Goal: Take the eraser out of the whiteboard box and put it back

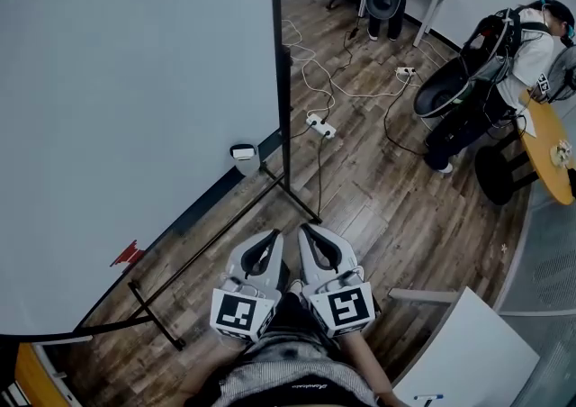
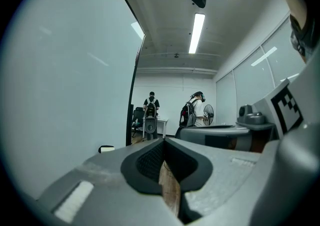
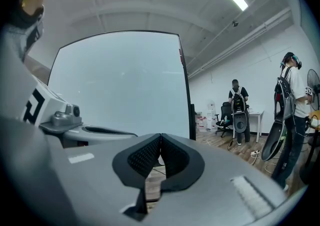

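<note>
The left gripper (image 1: pixel 270 239) and right gripper (image 1: pixel 309 234) are side by side near the whiteboard (image 1: pixel 135 108), jaws together, empty. The whiteboard box (image 1: pixel 243 153) sits on the whiteboard's lower edge.

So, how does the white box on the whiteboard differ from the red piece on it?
The white box is blocky and sits by the black post; the red piece is flat, jagged and far from that post. Both sit on the whiteboard's lower edge.
</note>
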Available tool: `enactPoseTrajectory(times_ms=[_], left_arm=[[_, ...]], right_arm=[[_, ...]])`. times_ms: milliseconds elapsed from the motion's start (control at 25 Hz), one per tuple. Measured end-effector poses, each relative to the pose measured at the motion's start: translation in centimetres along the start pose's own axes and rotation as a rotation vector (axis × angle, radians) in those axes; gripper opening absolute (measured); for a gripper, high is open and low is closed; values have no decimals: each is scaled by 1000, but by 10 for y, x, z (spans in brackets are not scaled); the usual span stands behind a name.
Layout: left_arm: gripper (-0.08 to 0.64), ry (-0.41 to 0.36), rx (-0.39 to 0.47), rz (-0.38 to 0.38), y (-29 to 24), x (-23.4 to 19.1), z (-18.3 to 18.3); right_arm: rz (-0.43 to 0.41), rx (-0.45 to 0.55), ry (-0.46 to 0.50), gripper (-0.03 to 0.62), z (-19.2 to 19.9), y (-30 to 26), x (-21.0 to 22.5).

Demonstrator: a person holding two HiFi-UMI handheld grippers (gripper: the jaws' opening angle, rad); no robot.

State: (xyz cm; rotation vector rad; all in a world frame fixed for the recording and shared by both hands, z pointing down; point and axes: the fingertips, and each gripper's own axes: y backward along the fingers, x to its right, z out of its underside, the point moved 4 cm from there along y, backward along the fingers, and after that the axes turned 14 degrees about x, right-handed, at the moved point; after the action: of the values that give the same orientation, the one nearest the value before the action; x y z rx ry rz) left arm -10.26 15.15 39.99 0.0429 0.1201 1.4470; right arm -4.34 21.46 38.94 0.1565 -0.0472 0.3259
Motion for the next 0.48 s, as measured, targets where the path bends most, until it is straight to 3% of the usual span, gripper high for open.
enactPoseTrajectory(times_ms=[200,480], left_arm=[[0,24,0,6,-32,-45,6],[0,30,21,-32,-70,-75,3]], right_arm=[[52,-33,1,2,11,-51,19],[-17,-9,23,2,14,-97,38]])
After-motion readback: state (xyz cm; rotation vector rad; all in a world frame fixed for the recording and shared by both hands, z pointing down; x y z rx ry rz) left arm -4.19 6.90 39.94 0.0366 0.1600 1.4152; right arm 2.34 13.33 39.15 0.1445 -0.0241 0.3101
